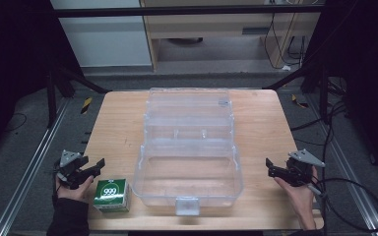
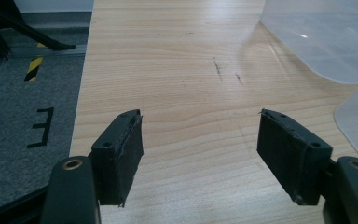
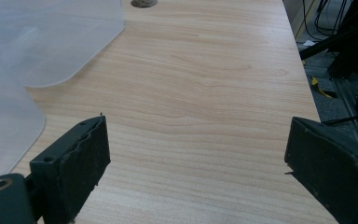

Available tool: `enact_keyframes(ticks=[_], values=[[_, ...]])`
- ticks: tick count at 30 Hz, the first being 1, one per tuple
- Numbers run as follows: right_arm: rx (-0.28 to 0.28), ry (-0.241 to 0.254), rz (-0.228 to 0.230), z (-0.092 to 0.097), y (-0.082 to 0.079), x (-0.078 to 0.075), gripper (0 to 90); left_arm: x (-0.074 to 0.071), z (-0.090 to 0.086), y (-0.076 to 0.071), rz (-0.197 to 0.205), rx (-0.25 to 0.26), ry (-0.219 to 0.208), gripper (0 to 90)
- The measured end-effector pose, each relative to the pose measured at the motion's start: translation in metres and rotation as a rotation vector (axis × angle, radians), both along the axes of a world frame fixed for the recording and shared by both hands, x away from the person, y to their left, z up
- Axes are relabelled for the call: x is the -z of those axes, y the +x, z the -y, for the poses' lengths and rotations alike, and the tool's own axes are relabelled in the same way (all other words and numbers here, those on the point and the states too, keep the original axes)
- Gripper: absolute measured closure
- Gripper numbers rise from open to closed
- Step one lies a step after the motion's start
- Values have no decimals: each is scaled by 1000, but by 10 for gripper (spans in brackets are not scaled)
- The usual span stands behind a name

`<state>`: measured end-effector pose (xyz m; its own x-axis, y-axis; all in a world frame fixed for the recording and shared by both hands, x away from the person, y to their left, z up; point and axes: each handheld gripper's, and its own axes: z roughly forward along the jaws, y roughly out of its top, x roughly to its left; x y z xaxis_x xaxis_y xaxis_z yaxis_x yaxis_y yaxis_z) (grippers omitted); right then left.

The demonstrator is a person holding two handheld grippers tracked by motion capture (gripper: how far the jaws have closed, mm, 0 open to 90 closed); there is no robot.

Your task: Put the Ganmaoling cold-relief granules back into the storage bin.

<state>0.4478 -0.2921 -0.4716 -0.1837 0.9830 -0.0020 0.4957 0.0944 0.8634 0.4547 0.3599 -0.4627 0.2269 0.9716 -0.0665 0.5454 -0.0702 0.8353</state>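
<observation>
Two grippers, one green box, one clear case, on wooden table [image 1: 113, 118].
Left gripper [image 1: 100, 164]: held at near left edge, jaws apart, nothing between them; bare wood ahead in left gripper view [image 2: 200, 133].
Right gripper [image 1: 269, 165]: held at near right edge, jaws wide apart, empty; bare wood ahead in right gripper view [image 3: 196, 149].
Green box [image 1: 111, 195]: marked 999, standing at near edge, just beside left gripper, toward the person and slightly inboard of its jaws; roughly cubic, no clear long axis.
Clear case [image 1: 189, 147]: opened, tiers stepped away from person, between the grippers.
Likely next pick: green box, left gripper nearer; right gripper well apart, case between.
</observation>
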Motion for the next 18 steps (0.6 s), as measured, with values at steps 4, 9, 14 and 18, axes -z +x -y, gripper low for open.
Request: enact_keyframes(ticks=[4, 9, 14, 18], values=[[-5, -3, -8, -1, 0, 0, 57, -5, 2, 0, -2, 39, -4, 305], [-4, 5, -28, 2, -1, 2, 52, -14, 5, 1, 3, 105, 10, 299], [-13, -16, -29, 1, -2, 2, 49, -25, 5, 2, 9, 169, 15, 297], [-15, -27, -21, 1, -2, 2, 40, -36, 5, 3, 5, 233, 38, 279]])
